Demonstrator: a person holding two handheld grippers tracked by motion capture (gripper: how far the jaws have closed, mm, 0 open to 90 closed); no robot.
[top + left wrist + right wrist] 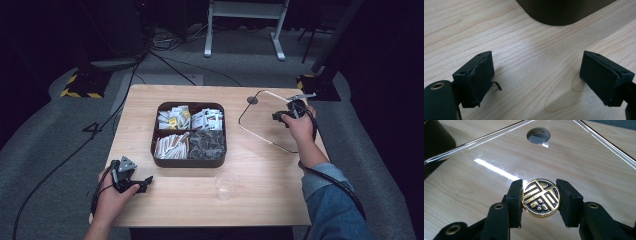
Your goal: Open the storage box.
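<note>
A round gold-and-black knob (540, 198), pinched in the right gripper (540, 199), hangs over the clear glass lid (499, 152); next, gently lowering it. The left gripper (536, 75) rests wide, empty.

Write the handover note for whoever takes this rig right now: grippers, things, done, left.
Right gripper: shut on the gold knob of the clear lid, holding the lid just above the table's far right part.
Left gripper: open, nothing between its fingers, low over bare table near the dark four-compartment tray.
Tray: lid off, sachets and sticks inside. A clear cup stands empty in front of it.
Done: lid removed from the tray.
Left, probably: set the lid down, let go, then fetch from the tray.
</note>
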